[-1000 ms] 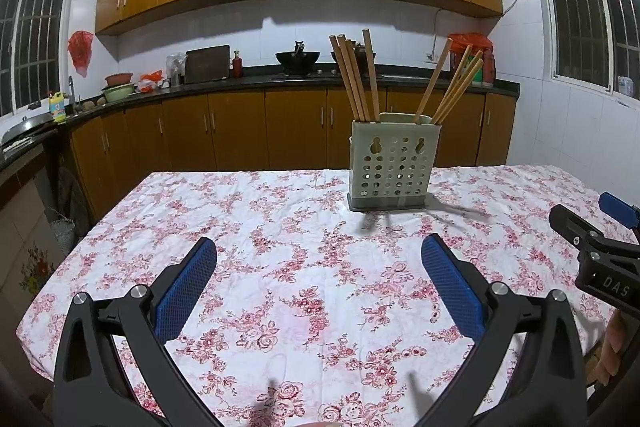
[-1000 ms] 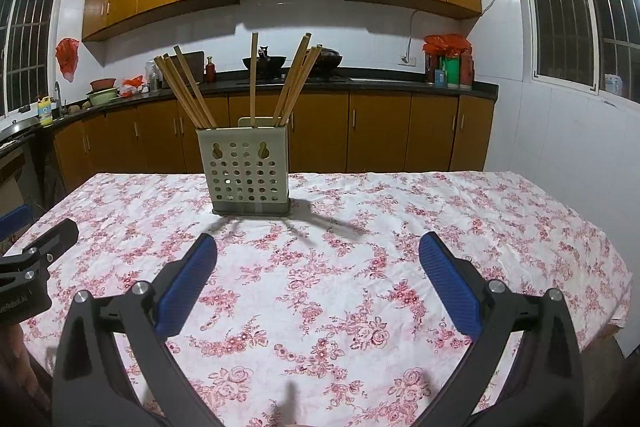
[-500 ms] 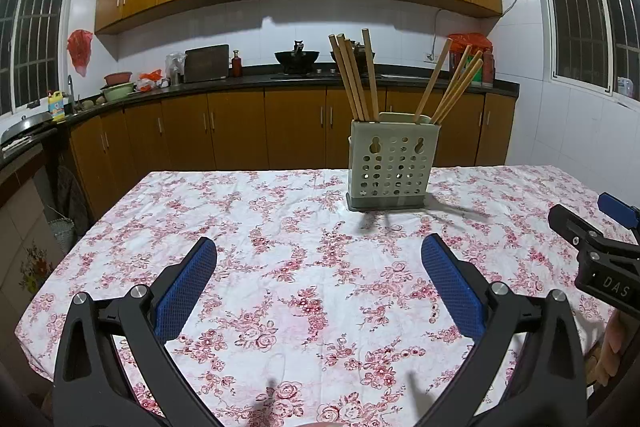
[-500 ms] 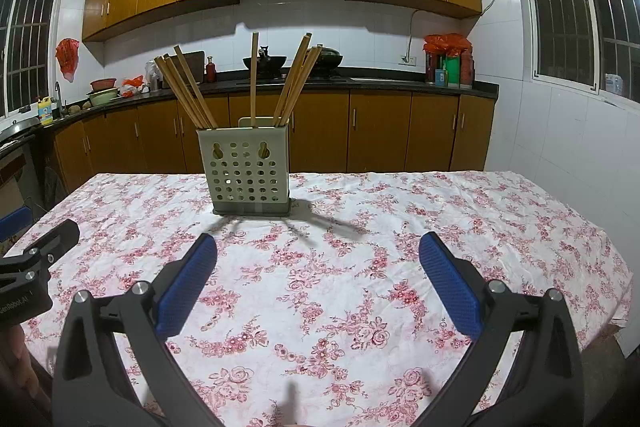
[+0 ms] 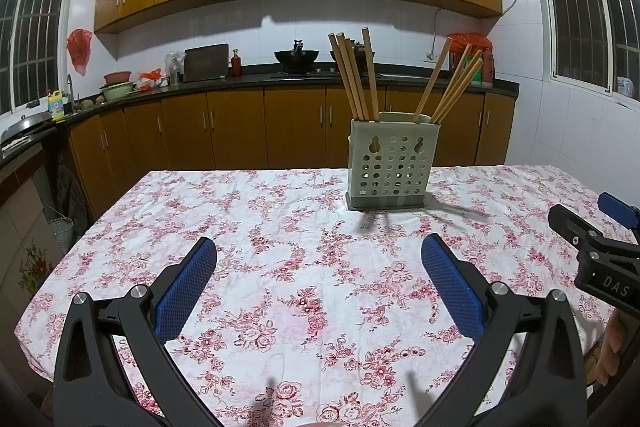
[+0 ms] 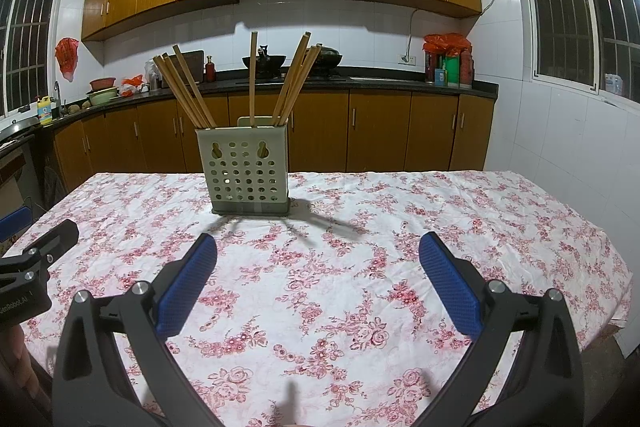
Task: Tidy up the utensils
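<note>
A pale green perforated utensil holder (image 5: 392, 165) stands upright on the floral tablecloth (image 5: 296, 267), holding several wooden chopsticks (image 5: 354, 79) that lean left and right. It also shows in the right wrist view (image 6: 248, 171) with its chopsticks (image 6: 294, 79). My left gripper (image 5: 319, 253) is open and empty, low over the table, well short of the holder. My right gripper (image 6: 318, 251) is open and empty, at a like distance from the holder. The right gripper shows at the right edge of the left wrist view (image 5: 592, 227); the left gripper shows at the left edge of the right wrist view (image 6: 36, 247).
The table (image 6: 520, 227) has its right edge and corner near a white tiled wall. Behind the table run brown kitchen cabinets (image 5: 240, 131) and a dark counter with a wok (image 5: 297, 55), bottles and bowls.
</note>
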A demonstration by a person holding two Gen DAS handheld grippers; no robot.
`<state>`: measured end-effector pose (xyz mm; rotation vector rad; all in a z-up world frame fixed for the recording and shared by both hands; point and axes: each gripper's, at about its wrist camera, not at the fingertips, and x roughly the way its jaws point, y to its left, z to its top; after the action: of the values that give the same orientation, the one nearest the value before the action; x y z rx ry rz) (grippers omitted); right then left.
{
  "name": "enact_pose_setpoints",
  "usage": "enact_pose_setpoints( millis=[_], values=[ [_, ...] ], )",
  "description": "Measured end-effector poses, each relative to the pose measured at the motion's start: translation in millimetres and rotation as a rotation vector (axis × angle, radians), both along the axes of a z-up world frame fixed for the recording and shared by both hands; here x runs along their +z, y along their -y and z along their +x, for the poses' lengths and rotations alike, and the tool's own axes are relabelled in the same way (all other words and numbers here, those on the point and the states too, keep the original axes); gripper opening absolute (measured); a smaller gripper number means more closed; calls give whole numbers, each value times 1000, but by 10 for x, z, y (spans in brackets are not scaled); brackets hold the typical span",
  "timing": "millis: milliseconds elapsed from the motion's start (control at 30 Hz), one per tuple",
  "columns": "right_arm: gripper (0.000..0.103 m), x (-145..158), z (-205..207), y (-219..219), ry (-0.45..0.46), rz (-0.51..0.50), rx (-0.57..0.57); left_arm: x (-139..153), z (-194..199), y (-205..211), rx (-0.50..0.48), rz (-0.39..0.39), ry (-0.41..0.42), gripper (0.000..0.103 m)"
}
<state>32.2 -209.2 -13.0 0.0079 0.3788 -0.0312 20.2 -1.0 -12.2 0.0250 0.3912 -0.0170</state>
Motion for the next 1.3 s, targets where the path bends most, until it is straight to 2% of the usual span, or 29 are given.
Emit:
enact_pose_setpoints(
  millis=[1300],
  values=[
    [99, -29, 22, 8, -12, 2, -1, -15, 6, 10, 1, 0, -7, 101]
  ],
)
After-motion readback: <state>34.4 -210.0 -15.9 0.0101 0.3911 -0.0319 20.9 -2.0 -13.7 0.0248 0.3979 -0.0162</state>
